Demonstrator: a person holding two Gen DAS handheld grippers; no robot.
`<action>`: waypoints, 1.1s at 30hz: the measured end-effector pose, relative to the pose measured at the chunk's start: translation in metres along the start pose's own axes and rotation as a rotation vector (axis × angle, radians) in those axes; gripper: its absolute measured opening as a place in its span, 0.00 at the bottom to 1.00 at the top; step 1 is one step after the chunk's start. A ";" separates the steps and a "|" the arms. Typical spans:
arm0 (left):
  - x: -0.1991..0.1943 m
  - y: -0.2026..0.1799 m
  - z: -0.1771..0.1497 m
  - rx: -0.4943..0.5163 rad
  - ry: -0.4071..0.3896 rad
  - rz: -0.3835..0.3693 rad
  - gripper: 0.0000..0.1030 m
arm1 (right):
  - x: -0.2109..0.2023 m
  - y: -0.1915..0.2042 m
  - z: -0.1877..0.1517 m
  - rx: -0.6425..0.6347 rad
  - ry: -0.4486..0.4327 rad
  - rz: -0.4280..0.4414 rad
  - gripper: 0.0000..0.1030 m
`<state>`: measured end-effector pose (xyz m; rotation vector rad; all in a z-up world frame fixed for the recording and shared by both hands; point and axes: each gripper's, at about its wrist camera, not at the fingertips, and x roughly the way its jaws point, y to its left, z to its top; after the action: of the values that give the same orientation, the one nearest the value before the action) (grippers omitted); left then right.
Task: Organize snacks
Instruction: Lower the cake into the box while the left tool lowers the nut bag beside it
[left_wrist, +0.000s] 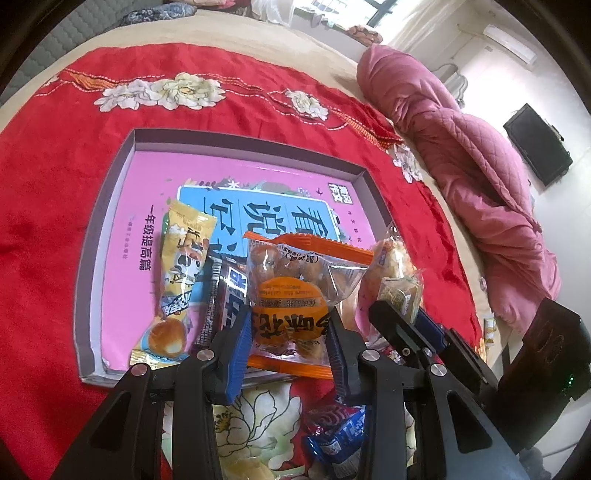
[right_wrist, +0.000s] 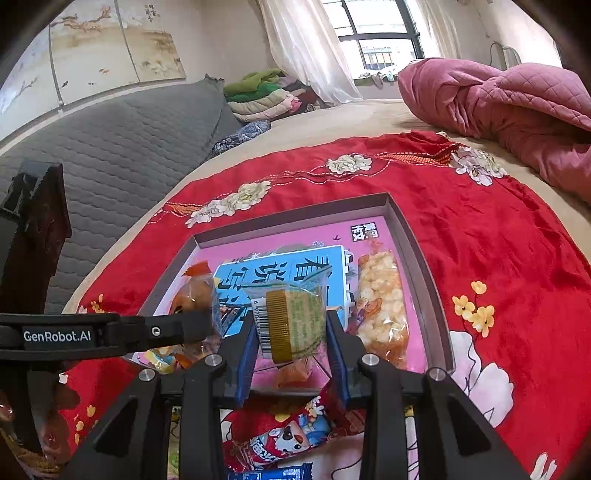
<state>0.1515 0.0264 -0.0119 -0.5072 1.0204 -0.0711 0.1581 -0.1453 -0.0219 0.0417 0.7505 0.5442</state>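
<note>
You held a clear orange-trimmed packet of small brown cakes (left_wrist: 291, 295) clamped in your left gripper (left_wrist: 290, 347) and a clear-wrapped round cake (right_wrist: 291, 321) in your right gripper (right_wrist: 291, 354), both above the shallow pink-floored cardboard tray (left_wrist: 110, 206) (already partly stocked); next, probably, lower and release each onto bare floor.

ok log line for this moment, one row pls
left claw: holding orange snack pack | right claw: holding small cake | both over pink box

Each claw (left_wrist: 290, 336) (right_wrist: 291, 345) is black, with blue ribbed pads (left_wrist: 236, 354), silver screws (right_wrist: 368, 359) and white "GenRobot.AI" lettering (right_wrist: 57, 336).
</note>
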 end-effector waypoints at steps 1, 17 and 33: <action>0.001 0.000 0.000 0.000 0.002 0.002 0.38 | 0.001 0.000 0.000 -0.001 0.001 -0.001 0.34; 0.009 -0.003 0.000 0.011 0.004 0.033 0.38 | 0.008 0.000 -0.005 -0.019 0.017 -0.026 0.34; 0.010 -0.005 -0.001 0.015 0.005 0.045 0.38 | 0.014 -0.002 -0.009 -0.026 0.049 -0.043 0.35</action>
<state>0.1570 0.0187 -0.0183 -0.4699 1.0349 -0.0397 0.1612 -0.1420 -0.0381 -0.0122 0.7898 0.5155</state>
